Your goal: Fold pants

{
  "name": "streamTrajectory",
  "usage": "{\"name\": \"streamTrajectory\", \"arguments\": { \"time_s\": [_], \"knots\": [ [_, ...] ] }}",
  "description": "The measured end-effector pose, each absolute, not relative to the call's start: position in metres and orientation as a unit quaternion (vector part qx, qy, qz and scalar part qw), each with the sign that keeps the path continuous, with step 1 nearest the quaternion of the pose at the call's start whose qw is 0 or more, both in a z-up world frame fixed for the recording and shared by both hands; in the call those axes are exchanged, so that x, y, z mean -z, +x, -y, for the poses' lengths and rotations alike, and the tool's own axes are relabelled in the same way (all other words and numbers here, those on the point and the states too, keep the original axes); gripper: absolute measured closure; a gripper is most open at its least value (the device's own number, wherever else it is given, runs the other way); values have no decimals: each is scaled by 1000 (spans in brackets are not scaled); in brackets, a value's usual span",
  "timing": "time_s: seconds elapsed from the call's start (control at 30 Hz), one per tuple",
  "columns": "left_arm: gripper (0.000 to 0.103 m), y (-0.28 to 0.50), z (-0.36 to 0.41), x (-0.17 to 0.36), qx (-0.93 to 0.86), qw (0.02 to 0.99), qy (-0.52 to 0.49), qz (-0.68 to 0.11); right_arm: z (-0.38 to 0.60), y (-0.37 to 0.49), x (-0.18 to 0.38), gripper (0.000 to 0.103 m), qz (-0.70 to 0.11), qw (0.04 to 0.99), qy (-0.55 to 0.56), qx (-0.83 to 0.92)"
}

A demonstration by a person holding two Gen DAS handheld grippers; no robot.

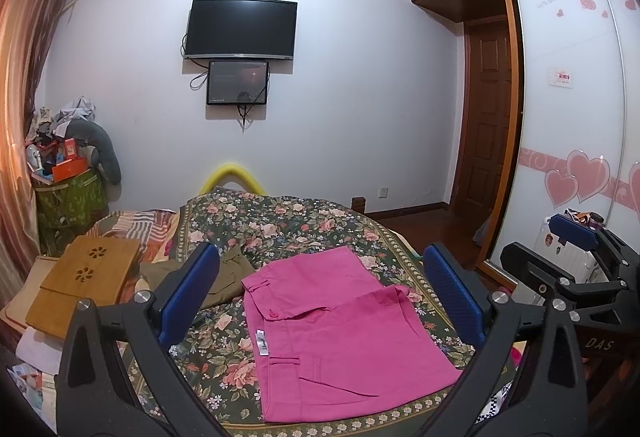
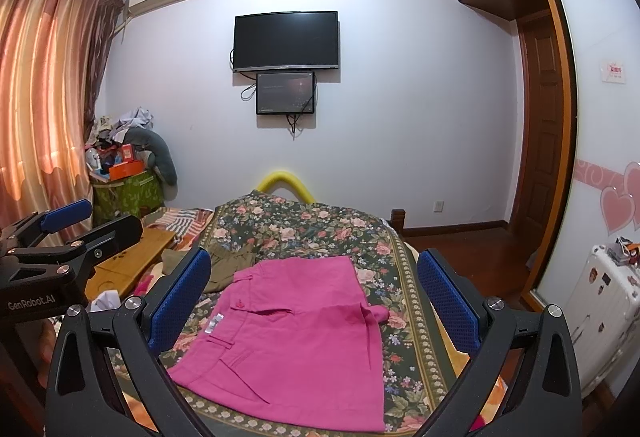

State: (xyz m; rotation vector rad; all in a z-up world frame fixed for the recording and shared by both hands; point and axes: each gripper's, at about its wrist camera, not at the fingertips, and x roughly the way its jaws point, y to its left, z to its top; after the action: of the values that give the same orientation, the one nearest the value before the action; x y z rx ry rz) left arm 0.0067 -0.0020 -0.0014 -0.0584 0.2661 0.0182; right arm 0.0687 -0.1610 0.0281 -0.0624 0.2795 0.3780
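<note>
Pink pants [image 1: 336,333] [image 2: 292,337] lie folded into a compact rectangle on a dark floral bedspread [image 1: 280,221] [image 2: 304,225], waistband and white label to the left. My left gripper [image 1: 324,293] hovers above them, open, with nothing between its blue pads. My right gripper [image 2: 316,293] is open and empty too, also held above the pants. Each gripper shows at the edge of the other's view: the right gripper [image 1: 576,233] at the far right, the left gripper [image 2: 64,217] at the far left.
Olive-green clothing [image 1: 224,277] [image 2: 228,265] lies left of the pants. A wooden lap tray [image 1: 84,277] [image 2: 136,261] rests at the bed's left side. A cluttered green hamper [image 1: 68,205] stands in the corner. A white suitcase [image 2: 600,309] and mirrored wardrobe [image 1: 572,97] are on the right.
</note>
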Motion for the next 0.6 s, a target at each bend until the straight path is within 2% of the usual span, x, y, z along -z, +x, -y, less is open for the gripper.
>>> {"name": "streamTrajectory", "arguments": {
  "time_s": [0.6],
  "knots": [
    [0,9,3,5,-9,990,-25,-136,158,71,-24,0,-144,971,-32,-189]
  ]
}}
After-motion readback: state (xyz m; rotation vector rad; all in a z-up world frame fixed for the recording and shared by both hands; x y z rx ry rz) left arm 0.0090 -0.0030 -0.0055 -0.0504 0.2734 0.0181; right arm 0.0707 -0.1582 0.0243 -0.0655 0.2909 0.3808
